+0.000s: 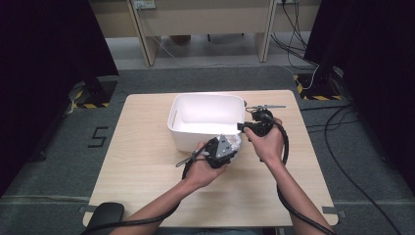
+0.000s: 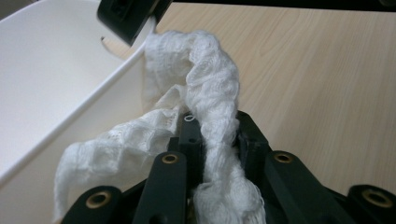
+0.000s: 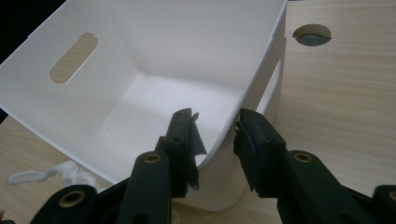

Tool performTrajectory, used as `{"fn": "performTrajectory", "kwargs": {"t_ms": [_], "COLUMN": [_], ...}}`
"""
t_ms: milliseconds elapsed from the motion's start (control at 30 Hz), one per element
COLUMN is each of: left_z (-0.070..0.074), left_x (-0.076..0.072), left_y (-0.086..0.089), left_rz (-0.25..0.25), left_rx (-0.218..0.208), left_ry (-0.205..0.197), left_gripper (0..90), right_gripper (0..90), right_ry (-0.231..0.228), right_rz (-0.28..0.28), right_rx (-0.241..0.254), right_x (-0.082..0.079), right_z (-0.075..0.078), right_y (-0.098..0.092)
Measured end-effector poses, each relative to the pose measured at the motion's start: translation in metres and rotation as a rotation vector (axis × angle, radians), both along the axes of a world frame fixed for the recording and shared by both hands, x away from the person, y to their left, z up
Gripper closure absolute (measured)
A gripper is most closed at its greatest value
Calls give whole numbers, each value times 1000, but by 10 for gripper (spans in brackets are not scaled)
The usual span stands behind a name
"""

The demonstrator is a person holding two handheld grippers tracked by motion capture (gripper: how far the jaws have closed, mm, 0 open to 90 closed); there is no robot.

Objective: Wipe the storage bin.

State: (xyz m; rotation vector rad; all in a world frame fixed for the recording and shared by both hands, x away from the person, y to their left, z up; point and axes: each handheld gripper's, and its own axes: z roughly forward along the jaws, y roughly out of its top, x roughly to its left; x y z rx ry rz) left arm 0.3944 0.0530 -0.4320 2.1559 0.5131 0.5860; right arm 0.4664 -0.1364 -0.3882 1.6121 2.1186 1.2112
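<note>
A white crinkled cloth point(image 2: 212, 93) is bunched between the jaws of my left gripper point(image 2: 217, 123), which is shut on it and holds it just outside the front right corner of the white plastic bin point(image 1: 182, 134). In the high view the left gripper point(image 1: 233, 145) and the cloth point(image 1: 236, 142) sit at that corner. My right gripper point(image 3: 215, 121) straddles the bin's wall point(image 3: 261, 60), one jaw inside and one outside, with a gap on both sides. An end of the cloth point(image 3: 51, 173) lies on the table by the bin. The bin's inside looks bare.
The bin stands at the middle back of a light wooden table point(image 1: 142, 166). A round cable hole point(image 3: 312, 35) is in the tabletop beyond the bin. Black cables trail from both grippers over the table's near edge. Dark curtains flank the table, and there are desk legs behind it.
</note>
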Motion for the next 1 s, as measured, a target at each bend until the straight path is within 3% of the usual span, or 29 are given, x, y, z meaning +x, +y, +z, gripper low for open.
{"fn": "performTrajectory", "kwargs": {"t_ms": [133, 300, 433, 467, 500, 567, 633, 667, 700, 800, 900, 1000], "left_z": [-2, 0, 4, 4, 7, 10, 11, 11, 12, 11, 10, 7], "left_x": [-6, -13, -16, -16, -19, -21, -22, -22, -16, 0, 11, 29], "left_y": [28, 63, 104, 104, 128, 155, 175, 175, 196, 214, 221, 224], "left_rz": [33, 82, 159, 159, 212, 276, 325, 325, 383, 432, 450, 456], "left_rx": [-8, -10, -9, -9, -18, -24, -21, -21, -15, -27, -25, -57], "left_ry": [22, 12, 3, 3, -3, -12, -15, -15, -18, -2, 11, 30], "left_gripper": [760, 759, 759, 758, 758, 758, 758, 758, 757, 756, 755, 755], "right_gripper": [653, 665, 674, 674, 680, 683, 689, 689, 705, 746, 816, 859], "right_ry": [2, 11, 15, 15, 18, 21, 24, 24, 29, 26, 27, 11], "right_rz": [-11, -22, -16, -16, -16, -11, -8, -8, -11, -10, -6, 11], "right_rx": [-1, -12, -21, -21, -24, -23, -18, -18, -13, -25, -44, -81], "right_x": [1, 5, 8, 8, 8, 9, 10, 10, 11, 13, 16, 20], "right_z": [1, 0, 0, 0, 1, 1, 1, 1, 1, 3, 6, 8], "right_y": [1, 3, 3, 3, 2, 1, 0, 0, -1, -4, -6, -9]}}
